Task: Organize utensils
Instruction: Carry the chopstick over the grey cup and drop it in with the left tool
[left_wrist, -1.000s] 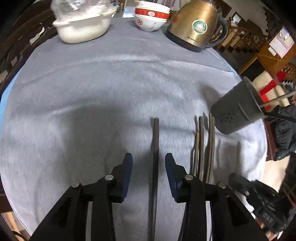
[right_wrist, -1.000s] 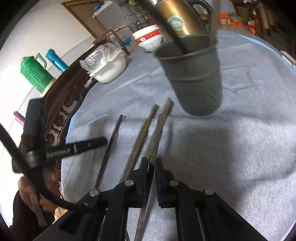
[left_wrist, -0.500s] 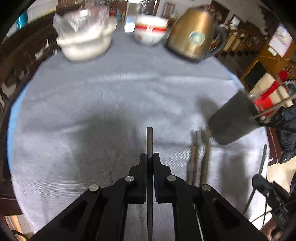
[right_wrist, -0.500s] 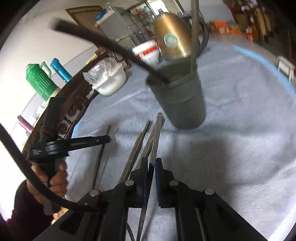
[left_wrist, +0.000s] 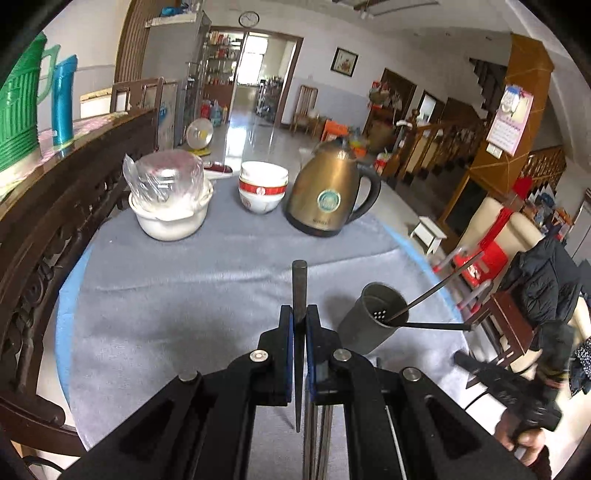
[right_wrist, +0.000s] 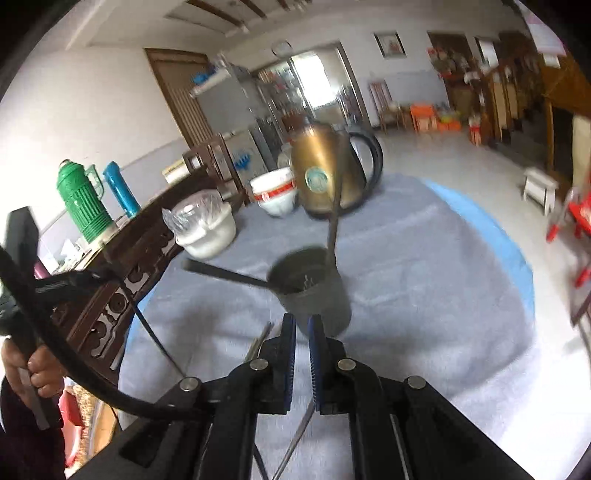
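My left gripper is shut on a dark chopstick, lifted off the grey cloth and pointing away over the table. The dark grey holder stands just to its right, with two chopsticks leaning out of it. Loose chopsticks lie on the cloth beneath my left gripper. My right gripper hovers in front of the holder, jaws pinched on a thin chopstick whose tail shows under them; its front end is lost in blur. A hand carries the left gripper at the left.
A gold kettle, stacked red-banded bowls and a white pot under plastic wrap line the table's far side. A carved dark wooden rail runs along the left. The round table's blue edge curves on the right.
The left jaws closed on the single chopstick and lifted it. The right gripper also rose with its chopstick. Both views tipped up from the cloth to the room.
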